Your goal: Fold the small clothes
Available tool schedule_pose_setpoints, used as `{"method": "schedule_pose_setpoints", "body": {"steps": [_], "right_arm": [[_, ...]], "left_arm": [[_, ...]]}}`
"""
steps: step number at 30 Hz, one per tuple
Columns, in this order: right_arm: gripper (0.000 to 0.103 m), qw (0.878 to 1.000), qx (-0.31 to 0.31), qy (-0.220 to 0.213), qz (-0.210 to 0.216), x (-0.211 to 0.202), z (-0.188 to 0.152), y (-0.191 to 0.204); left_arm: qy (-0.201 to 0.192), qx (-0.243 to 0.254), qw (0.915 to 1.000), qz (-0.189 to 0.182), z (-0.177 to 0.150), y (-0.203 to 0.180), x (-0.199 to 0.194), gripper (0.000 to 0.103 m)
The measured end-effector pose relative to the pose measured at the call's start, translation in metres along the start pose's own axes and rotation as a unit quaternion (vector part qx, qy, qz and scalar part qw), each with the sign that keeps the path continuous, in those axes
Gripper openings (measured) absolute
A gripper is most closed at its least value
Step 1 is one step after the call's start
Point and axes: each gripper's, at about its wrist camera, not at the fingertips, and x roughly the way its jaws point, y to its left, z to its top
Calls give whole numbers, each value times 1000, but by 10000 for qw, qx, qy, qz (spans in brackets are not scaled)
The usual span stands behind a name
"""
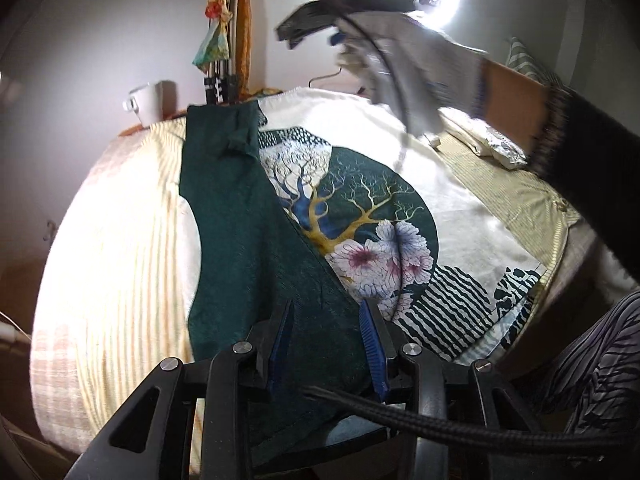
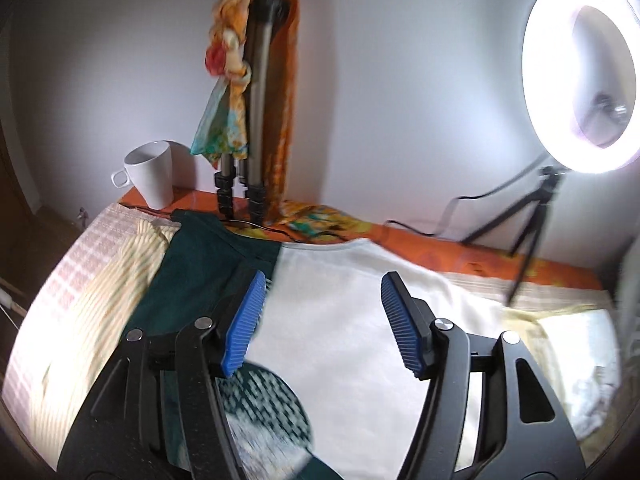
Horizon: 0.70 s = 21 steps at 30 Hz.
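A white T-shirt (image 1: 460, 200) with a printed tree and flowers lies flat on the striped cloth. Its dark green side (image 1: 236, 216) is folded in over the left part of the shirt. My left gripper (image 1: 327, 305) hovers low over the near end of that green fold, jaws partly open and the pads not pressing on the fabric. My right gripper (image 2: 325, 278) stands open above the white upper part of the shirt (image 2: 340, 320), nothing between its blue pads. In the left wrist view the right hand, in a grey glove (image 1: 416, 76), shows blurred at the top.
A yellow striped cloth (image 1: 120, 260) covers the surface. At the back stand a white mug (image 2: 150, 176), a folded tripod draped with an orange scarf (image 2: 256, 120) and a lit ring light (image 2: 580, 72) on its small stand. A cable (image 2: 420, 232) runs along the orange edge.
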Motion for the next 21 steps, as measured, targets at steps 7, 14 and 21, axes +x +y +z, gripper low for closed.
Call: {"method": "schedule_pose_setpoints", "body": {"steps": [7, 14, 21], "right_arm": [[63, 9997, 168, -104, -157, -70, -32, -35], [63, 9991, 285, -155, -257, -117, -74, -66], [63, 9981, 399, -288, -362, -149, -103, -99]], "left_arm": [[-243, 161, 9994, 197, -3, -8, -10, 35], [-527, 335, 9976, 314, -4, -27, -15, 35], [-665, 439, 9965, 266, -7, -57, -12, 35]]}}
